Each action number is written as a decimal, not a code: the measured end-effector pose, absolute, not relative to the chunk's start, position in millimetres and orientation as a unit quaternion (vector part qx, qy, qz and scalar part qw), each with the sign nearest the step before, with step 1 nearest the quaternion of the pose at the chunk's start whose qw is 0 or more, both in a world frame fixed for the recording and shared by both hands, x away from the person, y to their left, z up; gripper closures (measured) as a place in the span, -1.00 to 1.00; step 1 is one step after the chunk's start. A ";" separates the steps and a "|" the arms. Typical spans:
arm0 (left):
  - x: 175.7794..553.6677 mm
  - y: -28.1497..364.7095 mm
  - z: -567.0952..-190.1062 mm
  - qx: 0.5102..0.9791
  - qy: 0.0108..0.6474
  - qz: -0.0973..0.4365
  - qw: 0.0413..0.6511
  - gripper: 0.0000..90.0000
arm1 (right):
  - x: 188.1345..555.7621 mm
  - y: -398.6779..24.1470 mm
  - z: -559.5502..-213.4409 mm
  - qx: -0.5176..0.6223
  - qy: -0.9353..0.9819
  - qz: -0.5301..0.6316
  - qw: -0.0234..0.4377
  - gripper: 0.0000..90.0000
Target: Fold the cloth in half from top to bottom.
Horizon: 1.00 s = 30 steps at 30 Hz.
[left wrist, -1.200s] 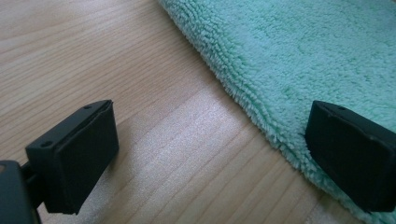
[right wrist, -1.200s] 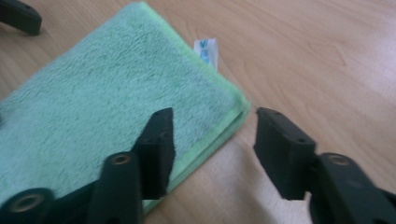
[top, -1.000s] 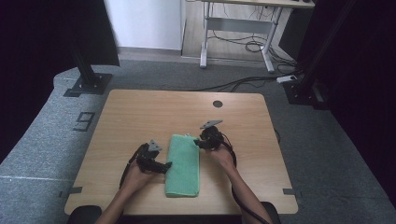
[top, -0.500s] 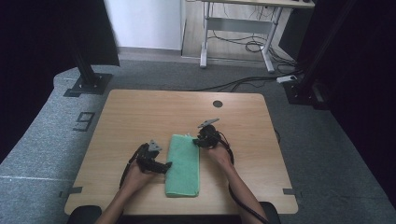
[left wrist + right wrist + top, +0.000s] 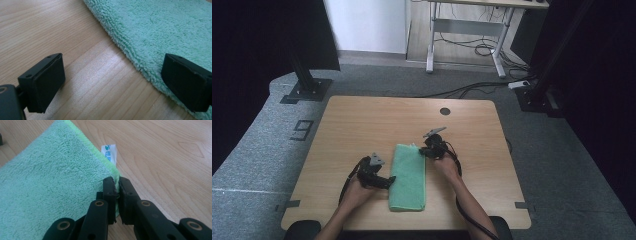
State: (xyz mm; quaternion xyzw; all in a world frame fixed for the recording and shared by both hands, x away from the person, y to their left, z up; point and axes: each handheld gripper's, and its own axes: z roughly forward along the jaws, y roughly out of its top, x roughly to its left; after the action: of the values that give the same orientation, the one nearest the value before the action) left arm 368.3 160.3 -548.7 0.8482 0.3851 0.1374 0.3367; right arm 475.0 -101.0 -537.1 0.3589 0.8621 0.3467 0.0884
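In the high view, a folded green towel [image 5: 408, 177] is lying lengthwise on the wooden table [image 5: 362, 125], between the two hands. The left gripper [image 5: 384, 182] is sitting at the towel's left long edge, and the right gripper [image 5: 422, 150] is sitting at its far right corner.

In the left gripper view, the jaws are standing wide apart and gripping nothing. The left jaw is resting over bare wood, the right jaw is hovering just above the towel's [image 5: 160, 32] fluffy edge, and that edge is running between them.

In the right gripper view, the jaws have just been closing and are now pinching the towel's [image 5: 50, 187] corner hem between their tips. A small white label [image 5: 109, 153] is sticking out from the hem just beyond the fingertips.

Judging from this, the person is taking hold of the towel for another fold or a lift, and only the right side is secured. The next move is probably calling for the left gripper to slide over the edge and clamp down, so both hands are lifting evenly and the layers are not slipping apart
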 end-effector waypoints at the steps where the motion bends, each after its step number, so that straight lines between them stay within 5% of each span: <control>1: 368.3 160.5 -548.6 0.849 0.384 0.138 0.335 -0.89 | 474.7 -100.5 -536.8 0.357 0.863 0.345 0.090 0.87; 30: 369.0 157.4 -548.9 0.847 0.393 0.143 0.330 -0.92 | 432.0 -114.9 -476.7 0.294 0.864 0.396 0.105 0.88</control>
State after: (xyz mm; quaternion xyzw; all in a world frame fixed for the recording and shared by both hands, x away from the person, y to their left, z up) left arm 369.0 157.4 -548.9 0.8466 0.3925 0.1432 0.3297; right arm 432.0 -114.9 -476.7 0.2942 0.8636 0.3957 0.1052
